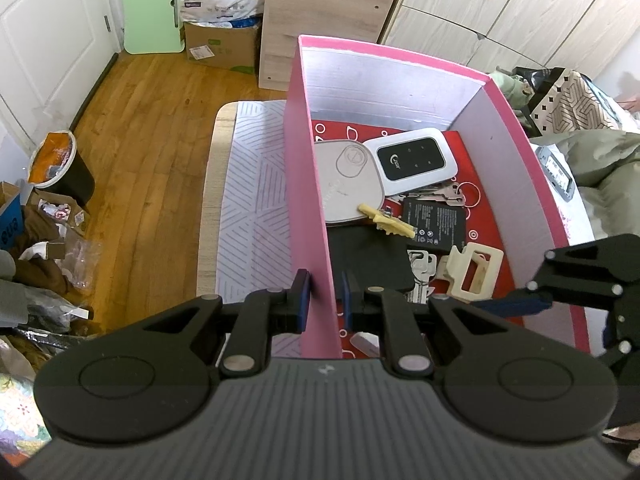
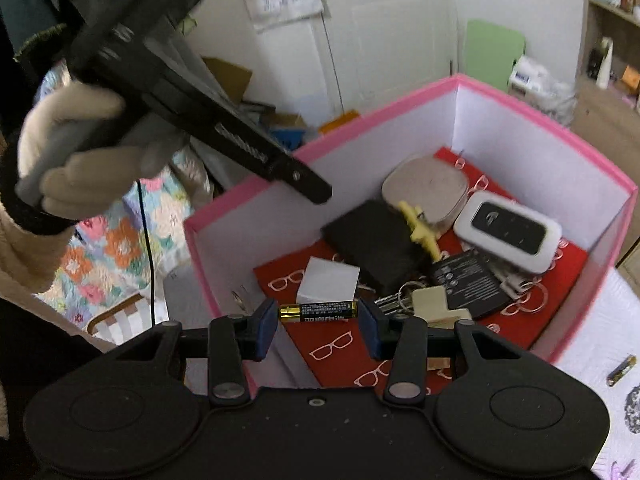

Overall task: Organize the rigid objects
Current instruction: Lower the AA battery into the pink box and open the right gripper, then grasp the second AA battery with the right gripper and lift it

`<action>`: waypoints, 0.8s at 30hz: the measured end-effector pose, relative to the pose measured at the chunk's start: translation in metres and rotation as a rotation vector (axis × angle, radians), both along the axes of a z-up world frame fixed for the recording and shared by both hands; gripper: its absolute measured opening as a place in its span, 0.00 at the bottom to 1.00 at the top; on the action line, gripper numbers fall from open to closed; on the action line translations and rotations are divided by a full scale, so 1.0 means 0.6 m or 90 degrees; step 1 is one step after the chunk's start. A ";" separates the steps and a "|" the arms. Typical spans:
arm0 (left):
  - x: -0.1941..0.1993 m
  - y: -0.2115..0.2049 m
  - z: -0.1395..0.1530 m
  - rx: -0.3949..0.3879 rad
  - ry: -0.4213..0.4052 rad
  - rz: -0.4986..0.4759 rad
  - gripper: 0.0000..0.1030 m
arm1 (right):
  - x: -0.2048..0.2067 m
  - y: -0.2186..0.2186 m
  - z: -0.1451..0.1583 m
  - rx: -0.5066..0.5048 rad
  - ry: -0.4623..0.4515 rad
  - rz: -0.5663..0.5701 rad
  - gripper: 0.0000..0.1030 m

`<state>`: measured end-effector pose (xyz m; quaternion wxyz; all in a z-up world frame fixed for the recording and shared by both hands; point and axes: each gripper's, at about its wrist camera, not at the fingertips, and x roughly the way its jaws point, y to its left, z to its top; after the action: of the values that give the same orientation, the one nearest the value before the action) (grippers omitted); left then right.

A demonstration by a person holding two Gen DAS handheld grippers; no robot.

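Observation:
A pink box (image 1: 308, 208) with a red floor holds a white pocket router (image 1: 412, 159), a grey rounded case (image 1: 348, 184), a yellow plastic piece (image 1: 386, 222), a flat black battery (image 1: 438, 222), keys and a cream buckle (image 1: 474, 268). My left gripper (image 1: 325, 300) straddles the box's left wall, one finger on each side, close to the wall. My right gripper (image 2: 318, 322) is over the box (image 2: 540, 120), with an AA battery (image 2: 318, 311) lying lengthwise between its fingers; small gaps show at both ends. The router also shows in the right wrist view (image 2: 508, 232).
The box stands on a patterned mat (image 1: 256, 200) on a small table. Another battery (image 2: 621, 369) lies on the mat right of the box. A trash bin (image 1: 60, 168) and clutter are on the wood floor at left. A wooden cabinet (image 1: 320, 16) stands behind.

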<state>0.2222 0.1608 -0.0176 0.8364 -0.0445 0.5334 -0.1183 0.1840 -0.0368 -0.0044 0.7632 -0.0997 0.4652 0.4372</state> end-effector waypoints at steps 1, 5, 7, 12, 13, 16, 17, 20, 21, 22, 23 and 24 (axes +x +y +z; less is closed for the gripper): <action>0.000 0.001 0.000 -0.001 0.000 -0.001 0.13 | 0.004 0.001 -0.004 -0.005 0.005 -0.009 0.49; 0.002 0.001 0.000 -0.003 0.001 0.001 0.13 | 0.006 -0.001 0.001 0.015 0.011 -0.034 0.55; 0.002 0.001 0.000 -0.002 0.001 0.000 0.13 | 0.006 -0.018 0.012 0.036 0.004 -0.052 0.56; 0.004 0.002 -0.001 -0.005 0.006 0.005 0.14 | 0.002 -0.087 0.045 0.089 -0.027 -0.123 0.57; 0.004 0.001 -0.001 -0.005 0.007 0.005 0.14 | 0.000 -0.107 0.050 0.100 -0.034 -0.145 0.57; 0.005 -0.002 0.000 -0.002 0.007 0.006 0.14 | -0.011 -0.166 0.056 0.116 -0.057 -0.217 0.57; 0.004 -0.002 0.000 -0.001 0.007 0.006 0.14 | -0.015 -0.182 0.055 0.115 -0.063 -0.236 0.57; 0.003 -0.002 -0.001 -0.002 0.007 0.009 0.14 | -0.023 -0.231 0.048 0.093 -0.083 -0.300 0.58; 0.003 -0.002 -0.001 -0.003 0.007 0.010 0.14 | -0.024 -0.244 0.044 0.080 -0.090 -0.322 0.59; 0.003 -0.002 -0.001 -0.003 0.006 0.011 0.14 | -0.025 -0.256 0.040 0.066 -0.098 -0.342 0.59; 0.002 -0.002 -0.002 -0.003 0.005 0.012 0.14 | -0.025 -0.266 0.033 0.052 -0.105 -0.358 0.59; 0.001 -0.003 -0.002 -0.001 0.004 0.012 0.14 | -0.024 -0.275 0.027 0.039 -0.111 -0.372 0.59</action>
<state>0.2226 0.1593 -0.0186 0.8355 -0.0506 0.5358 -0.1107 0.1698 -0.2018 0.0117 0.8965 0.0244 0.3934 0.2024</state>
